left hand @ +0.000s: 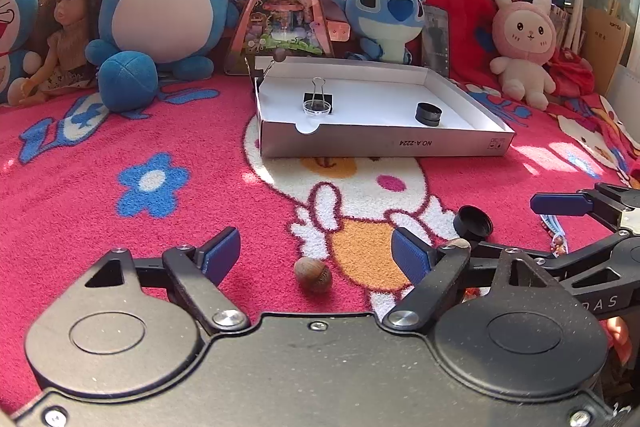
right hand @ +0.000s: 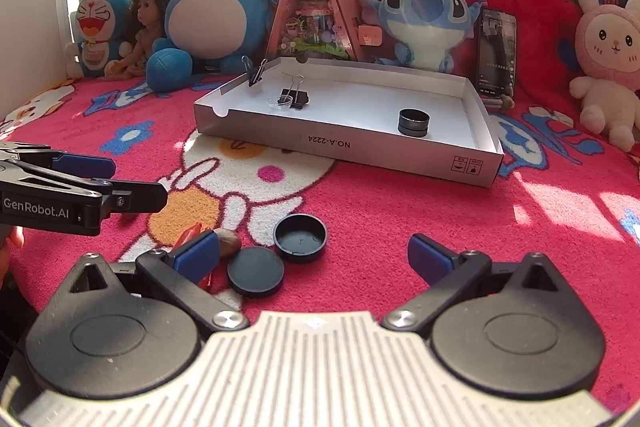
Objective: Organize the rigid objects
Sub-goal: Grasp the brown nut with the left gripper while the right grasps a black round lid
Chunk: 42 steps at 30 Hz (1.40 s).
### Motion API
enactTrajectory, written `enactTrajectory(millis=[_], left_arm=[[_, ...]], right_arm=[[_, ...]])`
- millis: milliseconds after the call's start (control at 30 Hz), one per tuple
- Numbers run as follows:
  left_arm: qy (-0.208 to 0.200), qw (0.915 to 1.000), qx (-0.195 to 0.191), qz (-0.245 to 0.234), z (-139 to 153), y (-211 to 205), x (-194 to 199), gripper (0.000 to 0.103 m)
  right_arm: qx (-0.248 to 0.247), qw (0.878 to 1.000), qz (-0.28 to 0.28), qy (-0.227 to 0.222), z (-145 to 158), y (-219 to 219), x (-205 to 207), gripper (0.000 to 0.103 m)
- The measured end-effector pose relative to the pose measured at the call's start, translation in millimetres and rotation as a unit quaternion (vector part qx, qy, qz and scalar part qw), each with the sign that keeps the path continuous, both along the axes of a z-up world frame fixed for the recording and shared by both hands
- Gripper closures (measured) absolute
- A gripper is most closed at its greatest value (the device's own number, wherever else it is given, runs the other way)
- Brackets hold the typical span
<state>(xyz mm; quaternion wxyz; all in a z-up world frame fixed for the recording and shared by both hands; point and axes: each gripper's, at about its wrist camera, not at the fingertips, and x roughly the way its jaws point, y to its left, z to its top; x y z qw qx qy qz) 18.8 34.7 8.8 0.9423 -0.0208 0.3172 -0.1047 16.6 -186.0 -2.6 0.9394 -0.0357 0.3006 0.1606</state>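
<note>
Your readable marks: "NO.A-2224" upside down on the white box (right hand: 348, 147) front wall, "GenRobot.AI" on your left gripper (right hand: 120, 183) side, handling symbols at the box's corner.

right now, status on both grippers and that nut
Left gripper open, straddling nut, not touching. Right gripper open, empty. Box ahead, path clear.

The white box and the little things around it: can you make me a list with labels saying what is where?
surface: red cartoon blanket
white box: open, lying flat on the blanket
inside box: binder clip, small clear dish, black ring
on box edge: second binder clip
outside box: nut, black cap, black disc
left gripper: open, the nut between its fingers, untouched
right gripper: open, holding nothing
behind box: row of plush toys
</note>
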Motion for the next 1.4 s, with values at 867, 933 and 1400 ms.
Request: enactTrajectory(millis=[867, 933, 1400], left_arm=[[0.017, 0.9998, -0.003, -0.008, -1.0, 1.6, -13.0, 0.053], [0.018, 0.9998, -0.002, -0.007, -1.4, 1.9, -14.6, 0.055], [0.022, 0.9997, 0.005, -0.006, -5.7, 1.5, -16.8, 0.062]], right_arm=[[-0.004, 0.999, 0.04, 0.004, -4.4, 12.5, -13.0, 0.025], [0.0, 0.999, 0.04, 0.001, -3.5, 12.9, -14.8, 0.032], [0.009, 1.0, 0.029, -0.002, -5.4, 9.6, -20.6, 0.054]])
